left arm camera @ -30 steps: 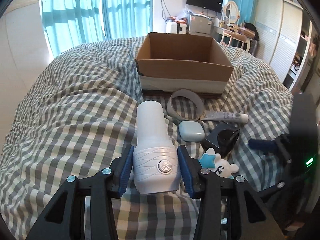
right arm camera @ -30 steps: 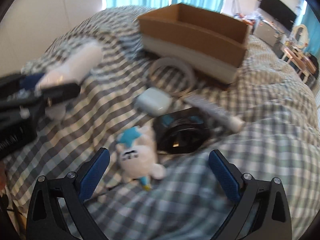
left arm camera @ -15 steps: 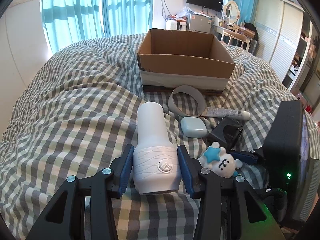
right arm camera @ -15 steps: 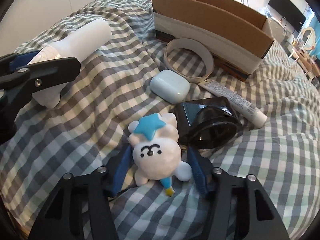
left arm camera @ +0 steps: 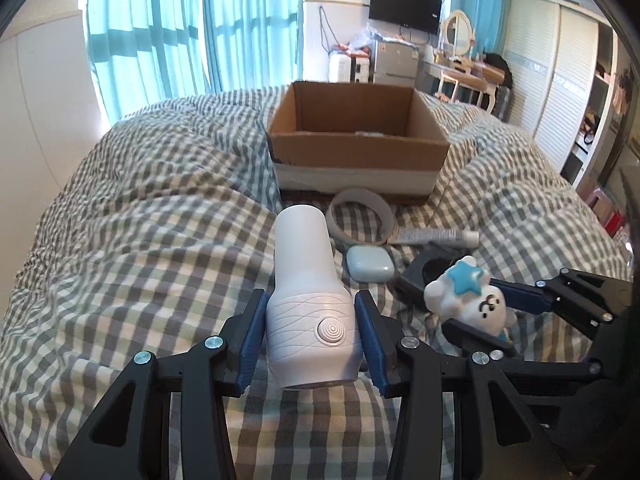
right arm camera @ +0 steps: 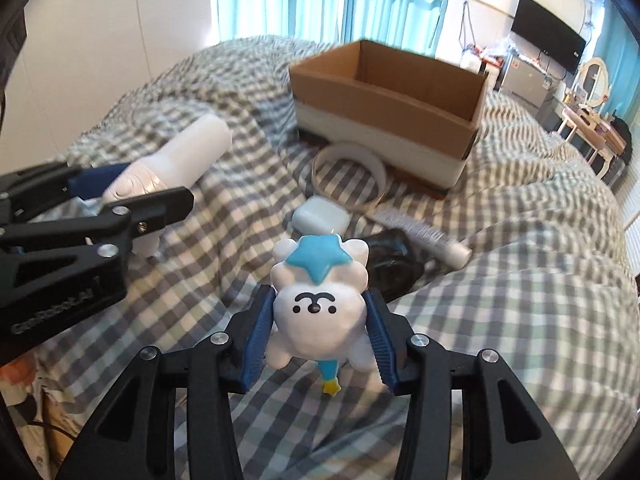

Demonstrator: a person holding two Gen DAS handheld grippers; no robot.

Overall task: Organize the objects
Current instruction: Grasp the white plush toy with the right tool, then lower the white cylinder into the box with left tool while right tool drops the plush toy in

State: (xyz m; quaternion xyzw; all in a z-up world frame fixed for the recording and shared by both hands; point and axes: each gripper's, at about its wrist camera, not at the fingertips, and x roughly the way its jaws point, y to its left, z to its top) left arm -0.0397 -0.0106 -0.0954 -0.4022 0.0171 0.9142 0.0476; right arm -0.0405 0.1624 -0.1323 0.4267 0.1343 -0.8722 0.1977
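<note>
Left gripper (left arm camera: 310, 330) level, pointing forward, blue pads (left arm camera: 252, 338) clamped on both sides of white bottle (left arm camera: 306, 292), held clear above bedding; right gripper (right arm camera: 318, 330) just beside it to the right, pads (right arm camera: 258, 326) closed on white bear toy (right arm camera: 318, 312), lifted; both grippers pointing roughly the same way.

Teal curtains (left arm camera: 192, 36) backlit by daylight at upper left, checked bedspread (left arm camera: 132, 216) across the frame, wall television (left arm camera: 405, 7) top centre, white wardrobe (left arm camera: 560, 92) right
</note>
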